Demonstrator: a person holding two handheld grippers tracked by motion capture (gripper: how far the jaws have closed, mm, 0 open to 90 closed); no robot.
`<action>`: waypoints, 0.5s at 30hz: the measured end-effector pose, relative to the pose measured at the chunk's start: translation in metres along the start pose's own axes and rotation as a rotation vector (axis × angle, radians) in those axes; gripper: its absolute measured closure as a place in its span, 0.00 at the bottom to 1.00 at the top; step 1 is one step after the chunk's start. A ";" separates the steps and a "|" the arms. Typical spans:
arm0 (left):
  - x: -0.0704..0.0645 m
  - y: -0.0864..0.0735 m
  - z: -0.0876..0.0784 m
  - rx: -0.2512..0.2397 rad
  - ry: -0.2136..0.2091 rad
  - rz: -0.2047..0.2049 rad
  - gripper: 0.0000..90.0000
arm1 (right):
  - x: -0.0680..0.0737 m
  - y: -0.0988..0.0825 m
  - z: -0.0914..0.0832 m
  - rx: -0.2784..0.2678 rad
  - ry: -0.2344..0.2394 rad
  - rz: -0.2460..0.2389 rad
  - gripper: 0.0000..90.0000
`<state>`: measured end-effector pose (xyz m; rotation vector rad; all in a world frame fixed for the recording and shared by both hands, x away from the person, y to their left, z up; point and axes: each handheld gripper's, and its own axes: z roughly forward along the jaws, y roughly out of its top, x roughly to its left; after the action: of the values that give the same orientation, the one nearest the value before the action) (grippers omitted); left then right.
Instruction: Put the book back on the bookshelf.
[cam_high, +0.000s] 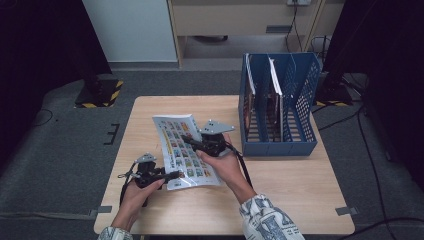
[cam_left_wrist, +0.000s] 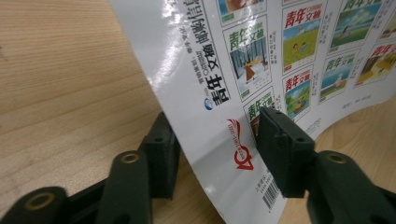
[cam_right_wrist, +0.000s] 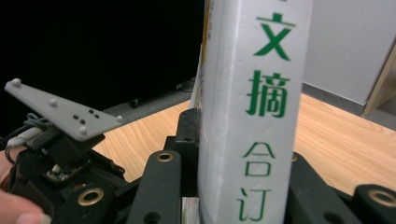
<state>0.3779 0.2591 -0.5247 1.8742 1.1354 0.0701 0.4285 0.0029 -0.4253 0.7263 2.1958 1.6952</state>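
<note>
One magazine (cam_high: 185, 150) is in play, two grippers are on it, and one blue file rack (cam_high: 280, 145) stands at the right of the desk (cam_high: 295, 200) with two or three volumes upright in its slots. The magazine is a thick bound volume with a glossy white back cover carrying rows of small colourful cover pictures, a red logo and a barcode near one corner; its white spine bears large green Chinese characters. It lies at the middle of the desk, its long axis running from the near edge away and slightly left, and the cover bows upward. The right gripper (cam_high: 192, 142) is clamped on the spine side, one jaw on either face of the book in the right gripper view. The left gripper (cam_high: 172, 175) is at the near corner, its jaws apart with the cover's edge between them; one pad rests on the printed face.
</note>
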 end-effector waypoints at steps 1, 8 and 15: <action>0.000 0.001 -0.001 0.000 0.002 0.004 0.59 | 0.000 0.000 0.000 -0.001 0.002 -0.002 0.82; -0.004 0.004 -0.003 0.005 0.025 0.021 0.66 | -0.002 0.000 -0.003 0.011 0.021 -0.018 0.81; -0.009 0.007 -0.003 -0.001 0.062 0.065 0.69 | -0.005 0.000 -0.008 0.048 0.009 -0.054 0.80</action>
<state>0.3761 0.2531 -0.5145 1.9195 1.1157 0.1667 0.4290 -0.0064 -0.4237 0.6666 2.2487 1.6283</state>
